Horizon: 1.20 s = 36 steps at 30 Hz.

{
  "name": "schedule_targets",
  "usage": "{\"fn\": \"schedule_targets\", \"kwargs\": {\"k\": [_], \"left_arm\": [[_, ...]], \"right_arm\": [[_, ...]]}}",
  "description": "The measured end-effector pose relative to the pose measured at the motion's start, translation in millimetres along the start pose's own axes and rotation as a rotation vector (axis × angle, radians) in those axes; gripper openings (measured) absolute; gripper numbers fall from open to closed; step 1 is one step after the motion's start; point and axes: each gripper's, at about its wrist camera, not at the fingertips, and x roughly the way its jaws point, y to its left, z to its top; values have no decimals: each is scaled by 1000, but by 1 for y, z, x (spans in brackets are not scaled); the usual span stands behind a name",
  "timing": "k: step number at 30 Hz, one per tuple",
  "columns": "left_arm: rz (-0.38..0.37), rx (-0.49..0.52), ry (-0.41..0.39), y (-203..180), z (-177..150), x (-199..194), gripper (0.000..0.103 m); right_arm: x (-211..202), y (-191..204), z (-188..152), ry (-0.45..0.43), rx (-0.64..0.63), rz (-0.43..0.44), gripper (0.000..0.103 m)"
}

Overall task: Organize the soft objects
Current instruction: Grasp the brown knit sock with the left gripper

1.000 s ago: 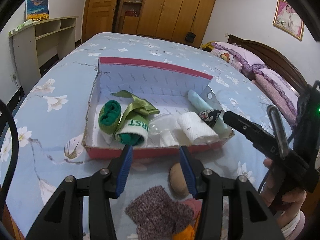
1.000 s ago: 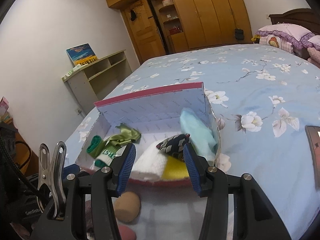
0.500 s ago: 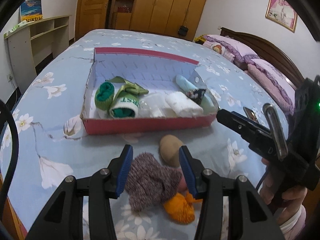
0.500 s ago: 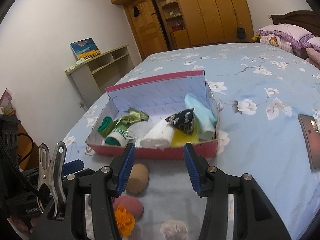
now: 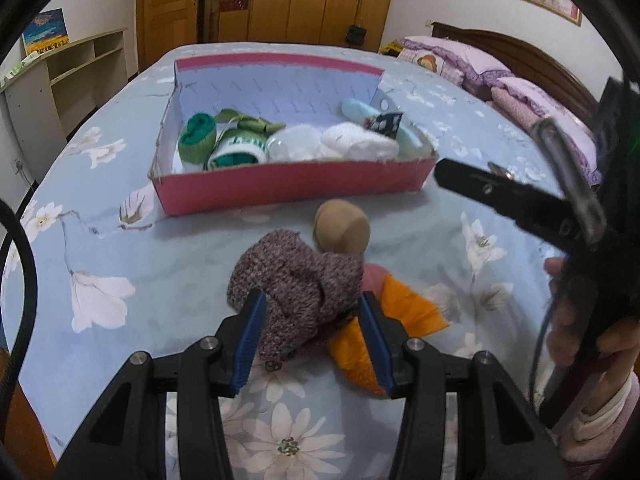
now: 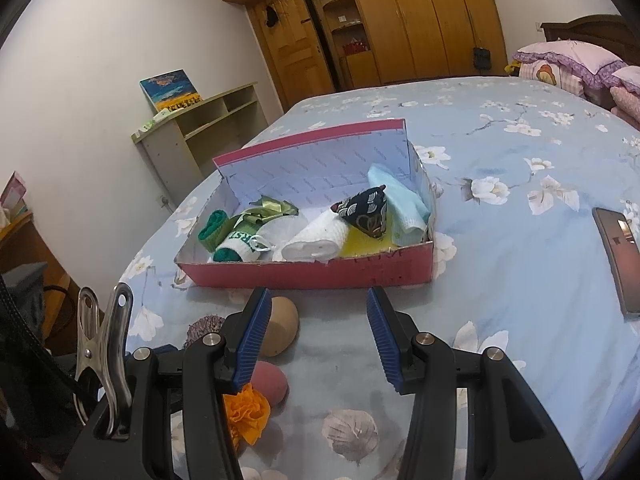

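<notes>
Bedroom, floral blue bed, pink box [image 5: 288, 184] as landmark. Nearer than the box's front wall: mottled purple knitted sock [image 5: 298, 292], lying between the spread jaws of the left tool [image 5: 312, 340], open, not yet pinching. Long axis of the sock roughly along the tool's reach, toward the box. Beside it a tan ball [image 5: 342, 228] and an orange piece [image 5: 400, 312]. Right tool [image 6: 316, 338] open, empty, hovering farther from the sock. Inside the box, a green-and-white sock [image 6: 240, 242] with letters, possibly "RST"; faint scribble on the front wall unreadable.

both grippers [image 5: 312, 338] [image 6: 316, 338] wide apart
</notes>
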Motion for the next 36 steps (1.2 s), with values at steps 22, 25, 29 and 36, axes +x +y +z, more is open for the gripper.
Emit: {"fn": "schedule_targets", "kwargs": {"k": [22,25,29,36], "left_arm": [[35,-46,4,14,2,26,54],[29,-45,-10,15,0,23,35],[-2,-83,-20,24,0,16,23],[-18,-135,-63,39,2,1,21]], "right_arm": [[15,-8,-13,47,38,45,51],[16,-5,-14,58,30,51,51],[21,-2,-16,82,19,58,51],[29,15,-21,119,-36,68,51]]}}
